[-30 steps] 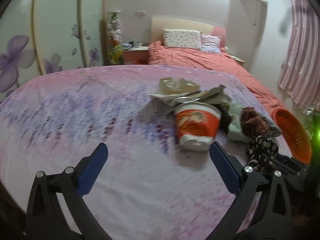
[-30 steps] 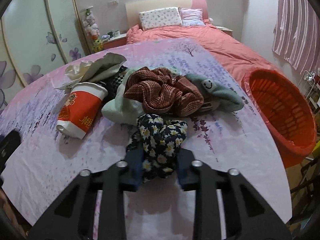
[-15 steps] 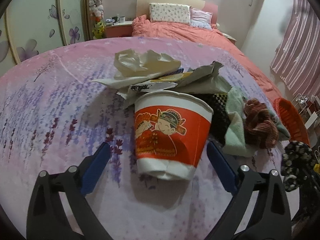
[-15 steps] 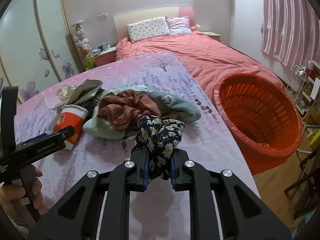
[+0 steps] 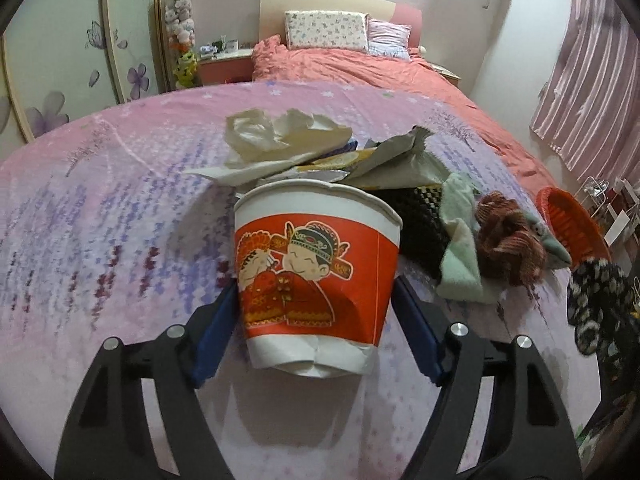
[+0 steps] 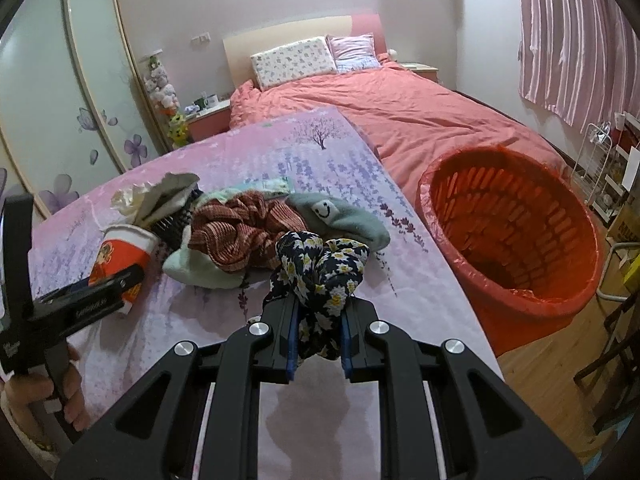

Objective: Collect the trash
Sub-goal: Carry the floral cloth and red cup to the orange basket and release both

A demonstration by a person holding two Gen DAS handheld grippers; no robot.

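Observation:
A red and white paper cup (image 5: 316,276) with a cartoon couple lies on the purple flowered table, its base dented. My left gripper (image 5: 316,312) is shut on the cup, blue pads against both sides. The cup also shows in the right wrist view (image 6: 120,256). My right gripper (image 6: 318,340) is shut on a dark floral cloth (image 6: 320,272) and holds it above the table, left of the orange basket (image 6: 512,236). Crumpled paper and wrappers (image 5: 288,148) lie behind the cup.
A pile of cloths lies mid-table: a rust knit piece (image 6: 244,232), a pale green one with a smiley face (image 6: 340,216) and a black checked one (image 5: 420,216). The basket stands at the table's right edge. A bed (image 6: 400,112) is behind.
My left gripper moved in around the cup and closed on it. My right gripper lifted the floral cloth and carried it right, toward the basket.

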